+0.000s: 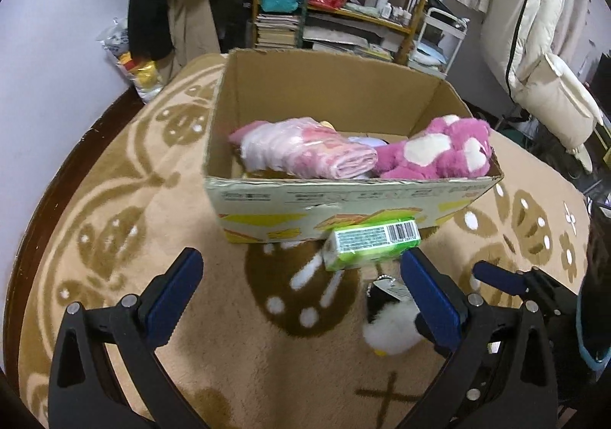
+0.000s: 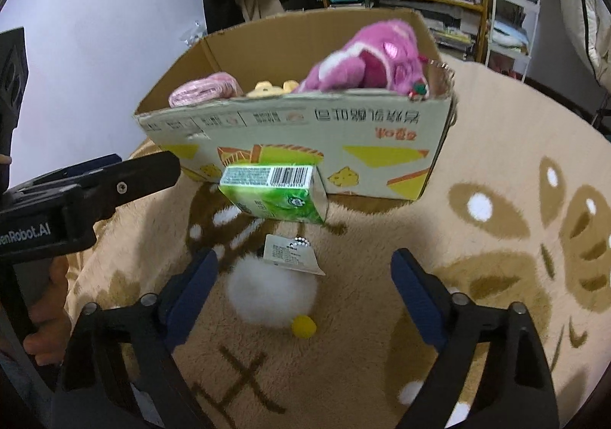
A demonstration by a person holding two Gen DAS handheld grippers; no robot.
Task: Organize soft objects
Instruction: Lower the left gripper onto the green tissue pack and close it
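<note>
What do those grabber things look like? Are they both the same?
Yes, they match. The left gripper and right gripper each have black plastic arms with triangular cut-outs, round silver bolts at the joints, and dark blue pads lining the jaws. White lettering runs along the side of the left one, seen from the right wrist camera.

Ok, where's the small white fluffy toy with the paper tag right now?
The white fluffy toy lies on the beige patterned rug, just in front of the green packet by the cardboard box.
</note>
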